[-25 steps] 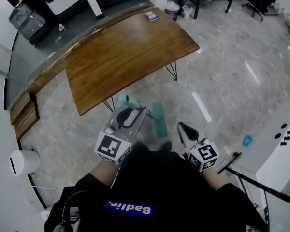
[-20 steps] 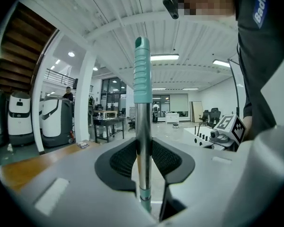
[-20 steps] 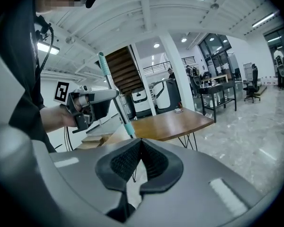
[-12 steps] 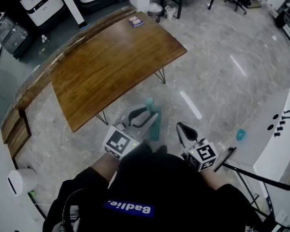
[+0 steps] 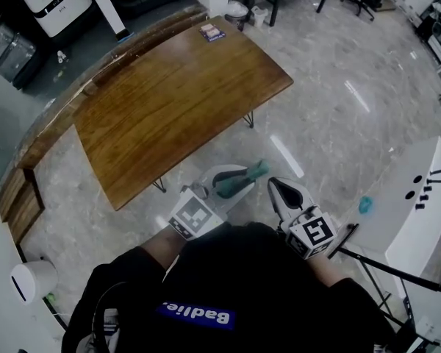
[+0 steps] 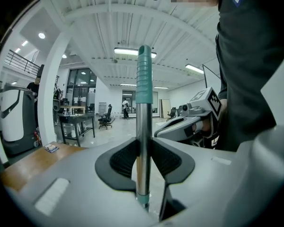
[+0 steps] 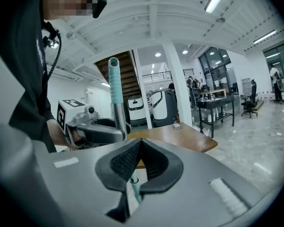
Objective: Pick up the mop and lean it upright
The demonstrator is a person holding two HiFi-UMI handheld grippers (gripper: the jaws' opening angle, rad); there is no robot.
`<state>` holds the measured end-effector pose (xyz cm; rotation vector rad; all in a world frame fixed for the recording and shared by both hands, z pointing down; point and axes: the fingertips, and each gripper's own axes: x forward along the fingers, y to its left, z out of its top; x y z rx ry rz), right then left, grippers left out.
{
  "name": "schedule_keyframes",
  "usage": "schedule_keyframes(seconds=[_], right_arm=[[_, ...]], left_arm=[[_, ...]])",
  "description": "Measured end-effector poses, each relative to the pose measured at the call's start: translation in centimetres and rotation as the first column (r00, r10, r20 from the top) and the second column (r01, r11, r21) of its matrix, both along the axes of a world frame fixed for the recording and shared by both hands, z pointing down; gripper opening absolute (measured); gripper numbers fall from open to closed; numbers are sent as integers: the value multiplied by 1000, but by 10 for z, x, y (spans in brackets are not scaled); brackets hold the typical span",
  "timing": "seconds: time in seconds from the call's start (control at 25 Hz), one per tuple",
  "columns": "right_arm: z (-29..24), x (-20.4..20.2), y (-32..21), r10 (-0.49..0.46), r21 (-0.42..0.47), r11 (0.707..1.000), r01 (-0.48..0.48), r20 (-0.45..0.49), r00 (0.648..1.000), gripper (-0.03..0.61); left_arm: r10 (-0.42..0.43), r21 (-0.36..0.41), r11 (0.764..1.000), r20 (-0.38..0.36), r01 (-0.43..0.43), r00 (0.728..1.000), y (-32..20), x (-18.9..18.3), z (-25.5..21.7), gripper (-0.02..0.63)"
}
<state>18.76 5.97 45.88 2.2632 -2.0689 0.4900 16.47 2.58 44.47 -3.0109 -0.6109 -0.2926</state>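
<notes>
The mop's metal pole (image 6: 142, 141) with a teal ribbed grip (image 6: 144, 74) at its end stands upright between the pads of my left gripper (image 6: 143, 174), which is shut on it. In the head view the left gripper (image 5: 231, 181) is held in front of the person's body, and the teal grip (image 5: 256, 170) points toward the right gripper (image 5: 281, 191). The right gripper (image 7: 141, 144) is shut with nothing in it, just to the right of the pole (image 7: 115, 91). The mop's head is hidden.
A wooden table (image 5: 169, 94) on thin metal legs stands just ahead, with a small booklet (image 5: 212, 32) at its far end. At the right are a white counter (image 5: 426, 212) and a small teal object (image 5: 364, 205) on the floor. A white device (image 5: 33, 279) sits at the lower left.
The left gripper has swung the mop round: the teal mop head that lay on the floor ahead is out of sight, and the teal grip now points right. The right gripper has barely moved.
</notes>
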Motion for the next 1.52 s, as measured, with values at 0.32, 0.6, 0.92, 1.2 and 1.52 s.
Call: schedule_keyframes(seconds=[0.32,0.6,0.92,1.2,1.52], right_arm=[[-4,7,-34,-101,-16,995,101,14,995,5],[9,50,-58,-225,-22,974,226,41,973,5],[25,119,-66,-413,-22,909,416,84,907,5],[45,136,-73,-511,-59,852,520,120,851,5],[41,110,-79,-569,-80,815,574,79,818,5]], left_arm=[[-24,-4,1000,27,24,999,-16,9,1,118],[-161,29,987,88,159,983,-42,29,22,117],[-522,29,850,168,526,836,-62,67,40,117],[-755,29,638,217,769,618,-81,64,55,117],[-844,-10,503,210,864,494,-85,23,61,118]])
